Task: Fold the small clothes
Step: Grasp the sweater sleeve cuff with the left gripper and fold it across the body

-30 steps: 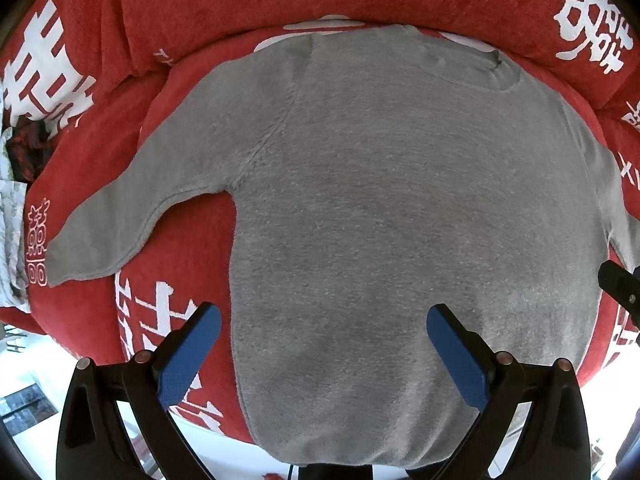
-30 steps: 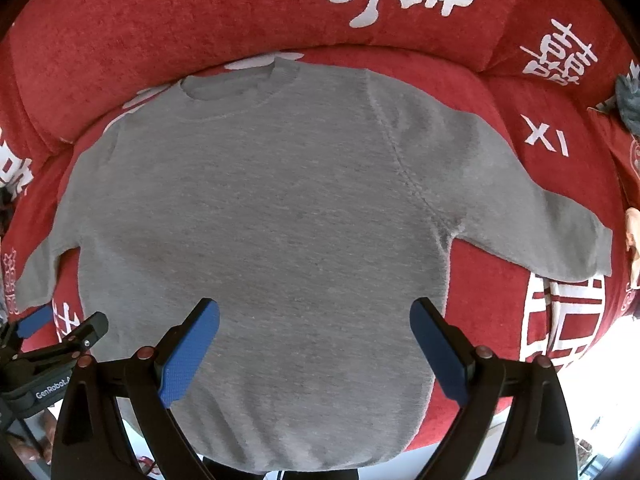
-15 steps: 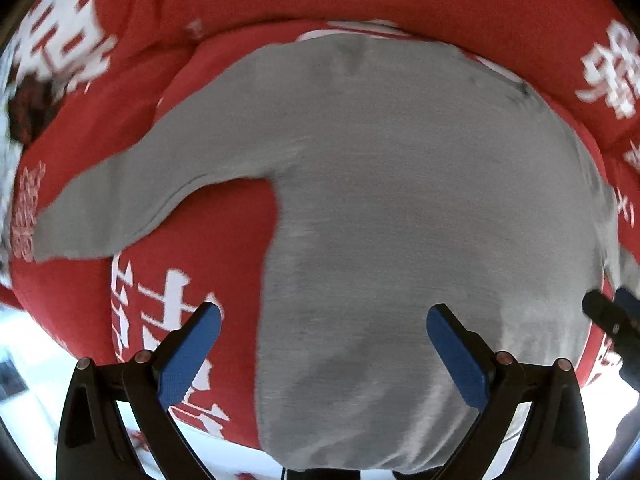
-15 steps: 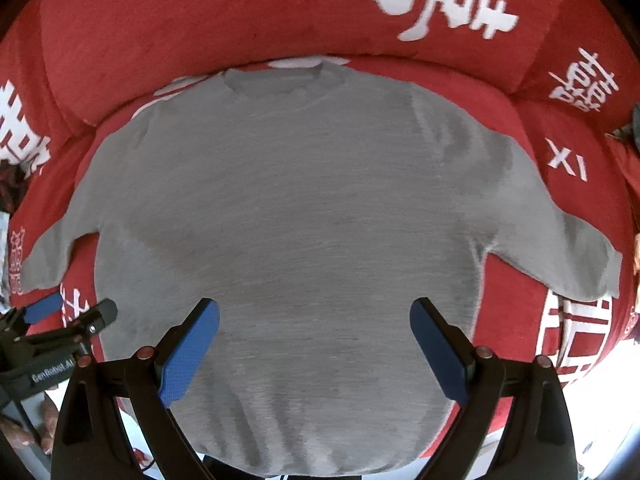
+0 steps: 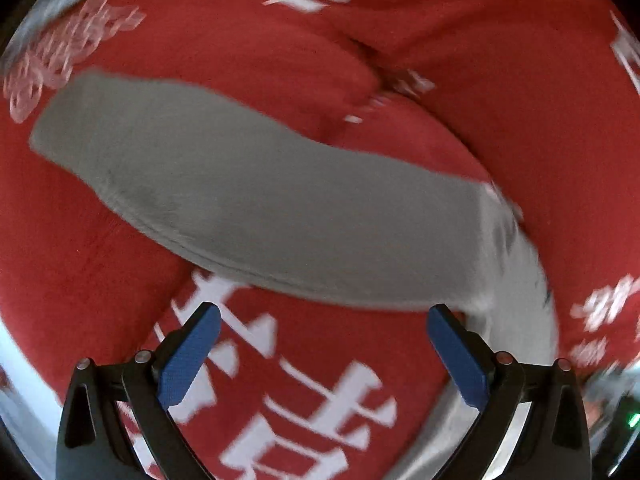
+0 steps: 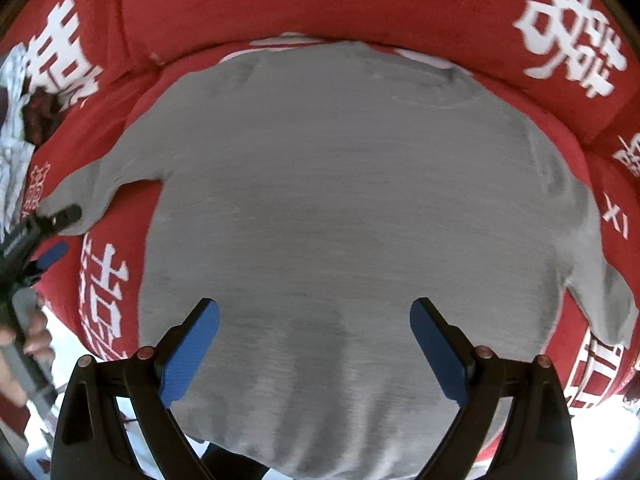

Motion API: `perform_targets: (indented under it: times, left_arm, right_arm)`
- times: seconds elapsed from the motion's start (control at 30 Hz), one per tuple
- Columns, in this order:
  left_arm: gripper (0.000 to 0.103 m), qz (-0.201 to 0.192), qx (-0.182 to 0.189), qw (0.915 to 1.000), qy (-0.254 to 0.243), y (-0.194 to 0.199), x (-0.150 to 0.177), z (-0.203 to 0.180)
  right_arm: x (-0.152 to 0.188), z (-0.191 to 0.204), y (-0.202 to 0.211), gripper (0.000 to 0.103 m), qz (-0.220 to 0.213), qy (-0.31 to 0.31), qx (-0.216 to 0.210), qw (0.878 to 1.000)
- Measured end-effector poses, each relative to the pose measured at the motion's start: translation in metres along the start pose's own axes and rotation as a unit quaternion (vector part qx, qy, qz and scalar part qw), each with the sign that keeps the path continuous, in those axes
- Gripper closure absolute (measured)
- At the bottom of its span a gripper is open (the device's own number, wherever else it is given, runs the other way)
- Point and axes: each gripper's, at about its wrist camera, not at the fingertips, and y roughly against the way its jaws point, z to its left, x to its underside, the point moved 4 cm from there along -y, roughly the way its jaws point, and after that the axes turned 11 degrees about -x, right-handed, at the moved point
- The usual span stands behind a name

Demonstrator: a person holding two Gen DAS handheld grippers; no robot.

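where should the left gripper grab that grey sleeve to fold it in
Grip the grey sleeve at its cuff end, coming from the outer side with the left gripper open. The sleeve lies flat and spread away from the sweater body on the red sofa cover, so the cuff edge is free to pinch.

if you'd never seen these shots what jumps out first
A plain grey sweater lies spread flat, front up, filling the middle of the right wrist view, on a bright red cover with big white characters. In the left wrist view its long sleeve sweeps across the frame just beyond the open left gripper. The open right gripper hangs over the sweater's lower body.
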Motion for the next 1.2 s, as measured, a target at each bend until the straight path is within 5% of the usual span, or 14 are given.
perform_targets:
  times: [0.17, 0.3, 0.37, 0.5, 0.53, 0.7, 0.83, 1.03, 1.2]
  left_arm:
    - [0.0, 0.02, 0.047, 0.997, 0.059, -0.029, -0.014, 0.018]
    - [0.001, 0.008, 0.045, 0.9967, 0.067, -0.034, -0.027, 0.017]
    - [0.017, -0.001, 0.025, 0.9967, 0.077, -0.032, -0.033, 0.027]
    - [0.087, -0.002, 0.038, 0.9936, 0.107, -0.035, -0.035, 0.042]
    - [0.096, -0.006, 0.049, 0.9934, 0.104, -0.033, -0.036, 0.043]
    - [0.096, -0.082, 0.028, 0.9959, 0.026, 0.006, -0.045, 0.012]
    - [0.096, -0.136, 0.048, 0.987, -0.071, 0.052, -0.046, -0.05]
    - [0.096, -0.17, 0.131, 0.9548, -0.205, 0.099, -0.022, -0.178]
    - [0.096, -0.12, 0.169, 0.9262, -0.315, 0.071, 0.045, -0.291]
  right_arm:
    - [0.001, 0.023, -0.018, 0.006, 0.017, 0.014, -0.007, 1.0]
    - [0.001, 0.031, -0.021, 0.006, 0.021, 0.017, -0.004, 1.0]
    - [0.0, 0.033, -0.02, 0.006, 0.02, 0.015, -0.003, 1.0]
    - [-0.001, 0.037, -0.017, 0.006, 0.015, 0.012, -0.002, 1.0]
    - [-0.001, 0.037, -0.017, 0.006, 0.015, 0.01, -0.004, 1.0]
    - [0.004, 0.034, -0.015, 0.006, 0.013, -0.001, -0.007, 1.0]
    - [0.01, 0.024, -0.01, 0.006, 0.008, -0.022, -0.013, 1.0]
    - [0.016, -0.008, 0.009, 0.006, -0.015, -0.07, -0.022, 0.997]
    - [0.026, -0.056, 0.033, 0.006, -0.049, -0.122, -0.012, 0.991]
